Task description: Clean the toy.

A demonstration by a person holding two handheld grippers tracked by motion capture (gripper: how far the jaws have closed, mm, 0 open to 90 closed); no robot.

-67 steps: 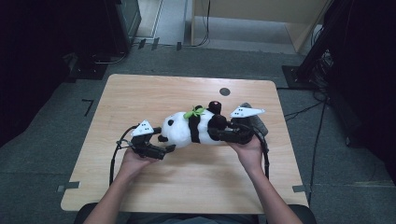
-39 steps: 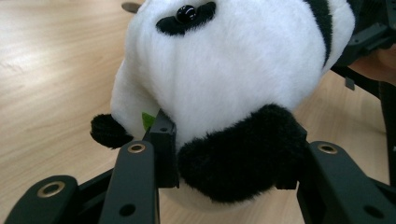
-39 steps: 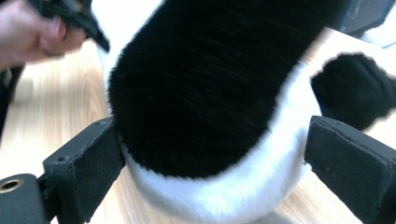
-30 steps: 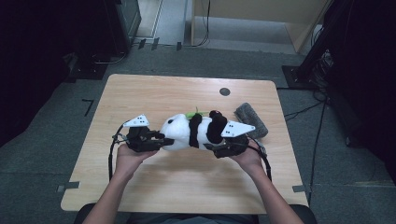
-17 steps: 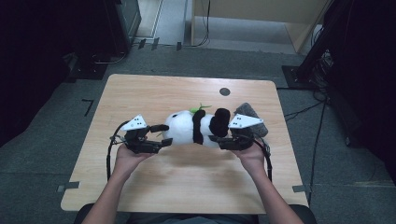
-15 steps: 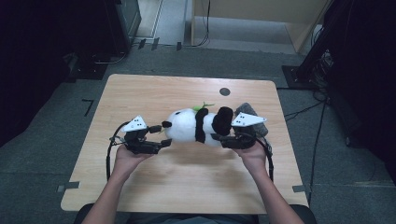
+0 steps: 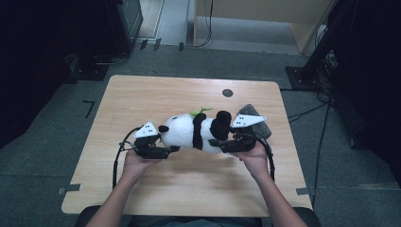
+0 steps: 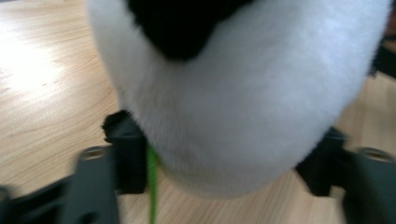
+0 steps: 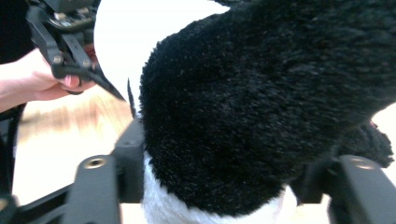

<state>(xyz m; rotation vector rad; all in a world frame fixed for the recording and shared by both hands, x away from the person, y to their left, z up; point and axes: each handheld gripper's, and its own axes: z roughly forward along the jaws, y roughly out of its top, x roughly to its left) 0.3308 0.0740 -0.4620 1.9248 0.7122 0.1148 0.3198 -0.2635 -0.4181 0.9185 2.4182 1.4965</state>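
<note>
Plush panda (image 7: 191, 133): lying lengthwise across the middle of the wooden table (image 7: 156, 94), white head end toward the left, black limbs toward the right, green leaf sprig at its back. Left gripper (image 7: 169, 150): held at the head end, jaws spread around the white fur and pressing in on both sides, as seen up close in the left gripper view (image 8: 233, 112); probably so placed to carry one half of the load. Right gripper (image 7: 216, 142): set at the opposite end, jaws wide about a black limb and the white belly below it (image 9: 261, 112), fur bulging between them, a clamp on soft stuffing rather than a hard pinch. Two-ended hold judged suited to a long, floppy toy, keeping it level and stopping sag in the middle. Whether lifted or resting on the table: cannot tell. Grey object (image 7: 257, 120): behind the right gripper near the table's far right edge, untouched. Dark round mark (image 7: 227, 92): on the tabletop farther back, well apart.
</note>
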